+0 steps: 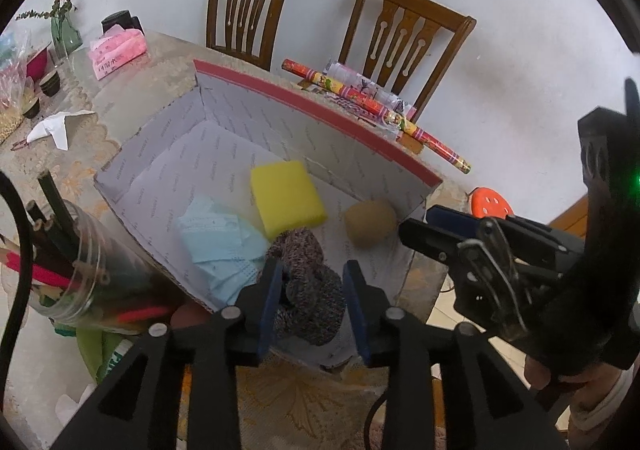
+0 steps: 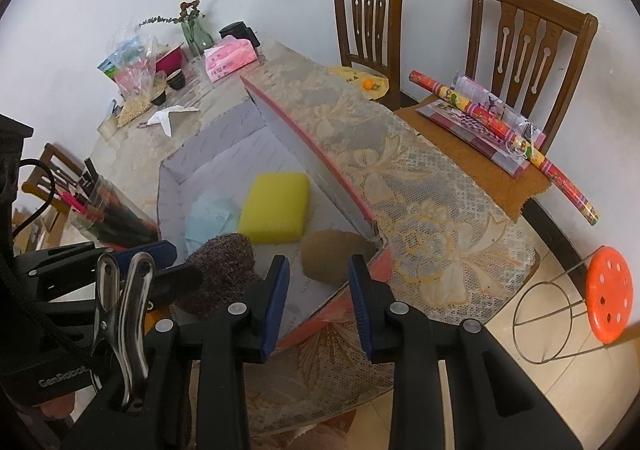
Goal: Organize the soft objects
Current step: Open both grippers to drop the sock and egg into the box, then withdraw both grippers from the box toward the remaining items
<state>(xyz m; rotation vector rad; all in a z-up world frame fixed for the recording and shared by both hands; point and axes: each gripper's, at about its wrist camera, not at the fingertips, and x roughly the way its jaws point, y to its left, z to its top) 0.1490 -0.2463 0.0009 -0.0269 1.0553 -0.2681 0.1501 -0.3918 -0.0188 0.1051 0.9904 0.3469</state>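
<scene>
Left gripper: hangs low over the box's near edge, jaws wide, knitted sock lying loose between them.
Right gripper: level at the box's corner, jaws wide, nothing held.
Box: on the bench, holding sock, sponge, mask.

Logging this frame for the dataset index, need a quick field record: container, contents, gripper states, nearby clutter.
container: open cardboard box with red rim on the lace-covered table
contents: yellow rectangular sponge, light blue face mask, tan round soft ball, grey-brown knitted cloth
left gripper: open, fingers either side of the knitted cloth, over the box
right gripper: open, empty, at the box's near edge
clutter: clear jar of pencils, pink tissue pack, rolled wrapping paper on a chair
</scene>
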